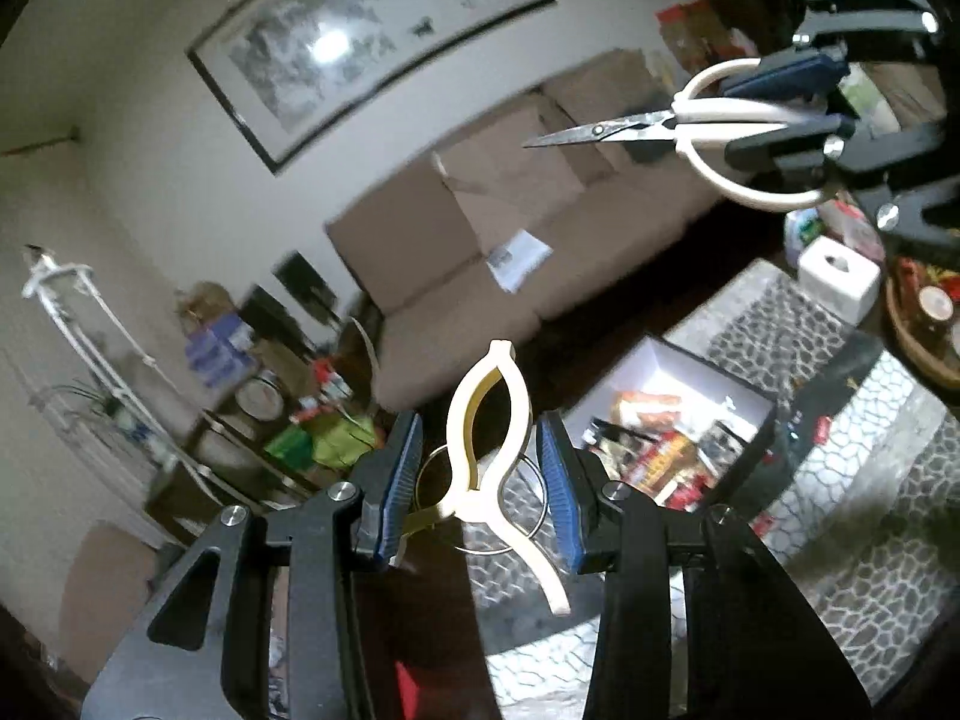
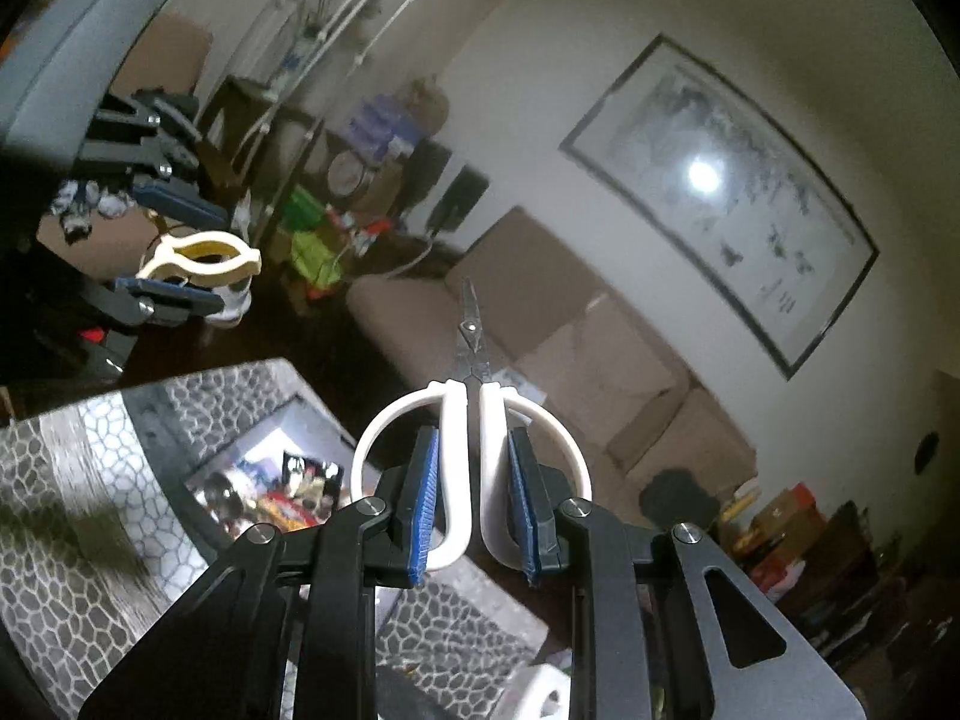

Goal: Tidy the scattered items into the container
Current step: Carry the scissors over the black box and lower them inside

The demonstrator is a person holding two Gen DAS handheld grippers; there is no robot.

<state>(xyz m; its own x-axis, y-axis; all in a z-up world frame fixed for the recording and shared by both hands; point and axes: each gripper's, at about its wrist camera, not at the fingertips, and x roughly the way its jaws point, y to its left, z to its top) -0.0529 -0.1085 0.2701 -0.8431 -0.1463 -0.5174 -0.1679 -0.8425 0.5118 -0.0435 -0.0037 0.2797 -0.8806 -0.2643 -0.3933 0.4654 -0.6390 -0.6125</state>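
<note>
Midway: left gripper fingers hold a clip, right gripper scissors; box partly filled.

Two tools are seen: the left tool and the right tool. One cream clip, one pair of white-handled scissors, one open box, and one tissue box are counted.
</note>
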